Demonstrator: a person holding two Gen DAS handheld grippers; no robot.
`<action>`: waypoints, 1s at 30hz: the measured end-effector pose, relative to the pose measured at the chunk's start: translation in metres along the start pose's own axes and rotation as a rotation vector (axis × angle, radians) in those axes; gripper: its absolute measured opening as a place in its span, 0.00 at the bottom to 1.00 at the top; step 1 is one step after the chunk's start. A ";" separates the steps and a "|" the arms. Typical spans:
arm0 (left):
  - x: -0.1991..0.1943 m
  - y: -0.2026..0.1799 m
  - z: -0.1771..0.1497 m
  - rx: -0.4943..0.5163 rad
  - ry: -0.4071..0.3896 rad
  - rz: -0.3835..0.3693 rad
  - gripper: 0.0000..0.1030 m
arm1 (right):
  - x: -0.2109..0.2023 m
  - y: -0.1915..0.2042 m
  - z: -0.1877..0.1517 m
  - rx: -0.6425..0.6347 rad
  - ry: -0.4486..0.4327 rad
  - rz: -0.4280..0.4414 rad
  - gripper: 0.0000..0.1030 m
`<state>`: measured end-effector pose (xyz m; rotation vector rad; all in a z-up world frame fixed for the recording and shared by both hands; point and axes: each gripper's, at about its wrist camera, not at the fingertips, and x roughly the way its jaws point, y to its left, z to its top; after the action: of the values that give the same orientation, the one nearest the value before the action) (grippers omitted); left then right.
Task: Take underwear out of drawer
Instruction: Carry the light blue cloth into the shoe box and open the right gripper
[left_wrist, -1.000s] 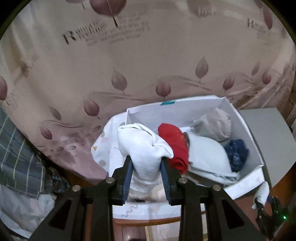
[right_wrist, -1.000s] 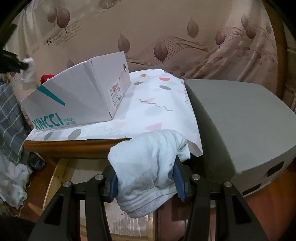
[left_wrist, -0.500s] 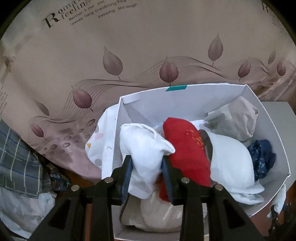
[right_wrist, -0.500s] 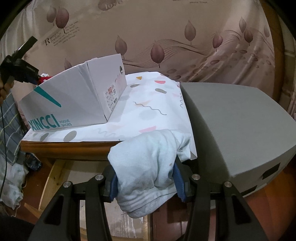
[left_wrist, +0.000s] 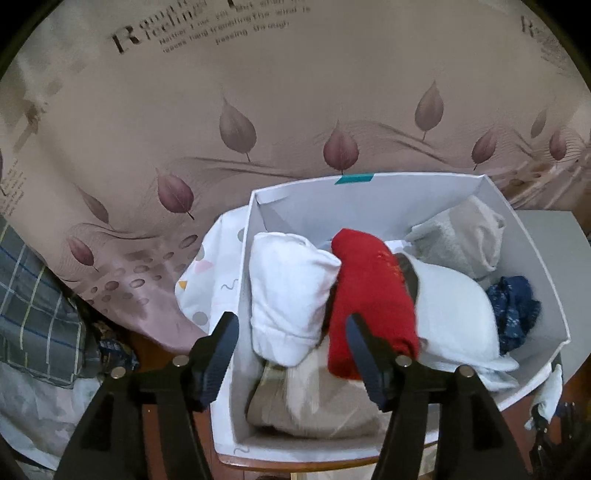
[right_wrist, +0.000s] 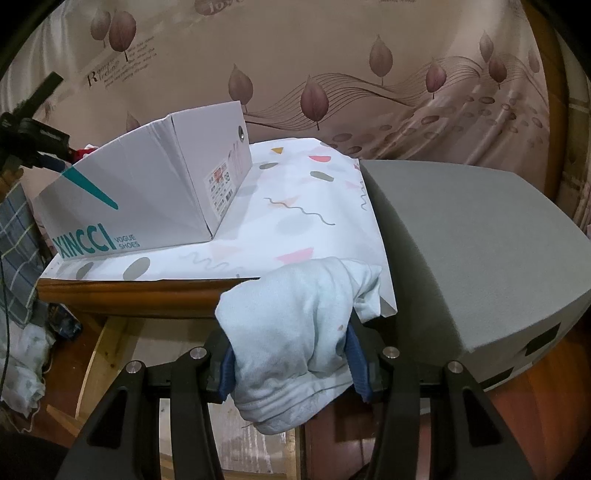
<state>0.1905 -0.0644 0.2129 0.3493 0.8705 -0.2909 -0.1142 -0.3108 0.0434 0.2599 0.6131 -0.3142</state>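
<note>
White cardboard fills the left wrist view: the shoebox (left_wrist: 369, 192) serving as the drawer, seen from above and packed with rolled garments. Count them: one white roll (left_wrist: 288, 291) at nine o'clock in the box, one red roll (left_wrist: 369, 291) just beside it, one pale blue-white piece (left_wrist: 454, 314) at three o'clock, one grey piece (left_wrist: 458, 240) at one o'clock, one navy piece (left_wrist: 513, 310) by the right wall, one beige piece (left_wrist: 317, 402) at six o'clock. Six in all.

Left hand-held gripper (left_wrist: 291, 354) is opening, jaws spread clear on either side of the white roll, pads off the cloth; released.

Right wrist view shows none of that interior, only the box's outer wall (right_wrist: 140, 192) with teal lettering, standing on a patterned cloth (right_wrist: 303, 206) over the wooden bench (right_wrist: 129, 295), a grey block (right_wrist: 472, 251) at three o'clock. What it adds: right hand-held gripper (right_wrist: 291, 365) clenched on one pale blue underwear (right_wrist: 291, 332), held out of the box, off the bench's front edge.
</note>
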 end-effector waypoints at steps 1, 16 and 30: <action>-0.008 -0.001 -0.003 0.002 -0.013 -0.004 0.61 | 0.000 0.001 0.000 -0.001 0.001 0.001 0.44; -0.086 0.015 -0.114 -0.104 -0.211 0.160 0.65 | 0.001 0.012 -0.002 -0.055 0.001 -0.005 0.44; -0.015 0.052 -0.225 -0.279 -0.071 0.295 0.66 | -0.036 0.021 0.046 -0.112 0.001 0.016 0.44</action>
<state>0.0462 0.0774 0.1000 0.2016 0.7661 0.0916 -0.1101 -0.2990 0.1045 0.1571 0.6271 -0.2638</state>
